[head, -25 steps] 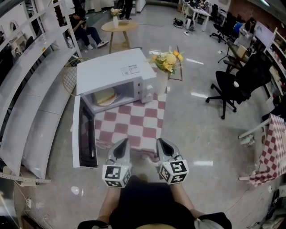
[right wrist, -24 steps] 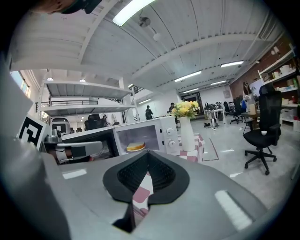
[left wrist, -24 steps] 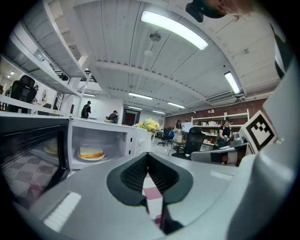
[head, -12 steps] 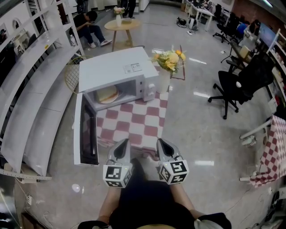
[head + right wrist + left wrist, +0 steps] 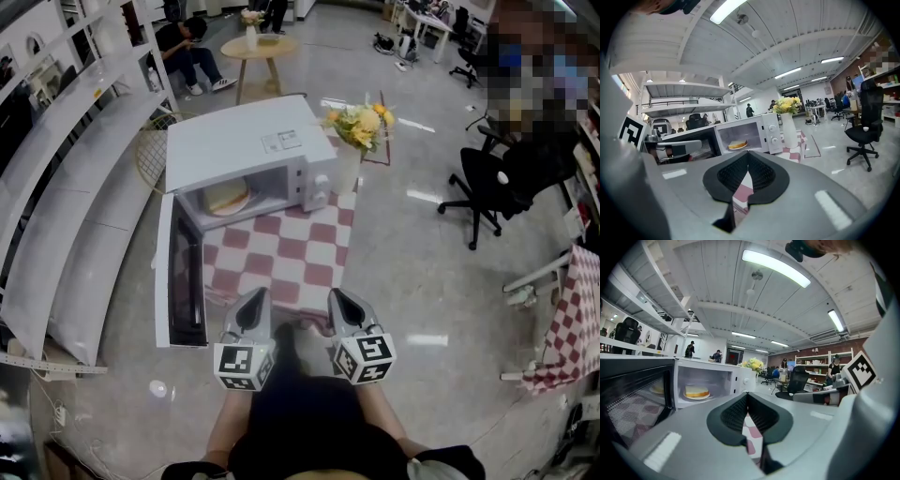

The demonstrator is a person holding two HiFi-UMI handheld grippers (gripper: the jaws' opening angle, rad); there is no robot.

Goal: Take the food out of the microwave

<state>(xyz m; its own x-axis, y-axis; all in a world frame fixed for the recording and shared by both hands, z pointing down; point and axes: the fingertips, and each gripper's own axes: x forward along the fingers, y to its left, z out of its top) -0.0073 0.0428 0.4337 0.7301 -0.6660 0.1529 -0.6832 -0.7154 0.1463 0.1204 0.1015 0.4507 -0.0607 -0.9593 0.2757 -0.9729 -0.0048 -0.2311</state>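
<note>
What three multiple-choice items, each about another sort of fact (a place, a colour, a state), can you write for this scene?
1. Where is the round pale-yellow food?
A. On the floor
B. Inside the white box-shaped microwave
C. On a chair

2. What colour are the flowers in the white vase?
A. Yellow
B. Blue
C. Purple

3. How is the microwave's dark-windowed door?
A. Shut
B. Taken off
C. Swung open

Answers:
1. B: the food lies in the microwave's open cavity.
2. A: the blooms beside the microwave are yellow.
3. C: in the head view the door stands out from the microwave's left side.
</note>
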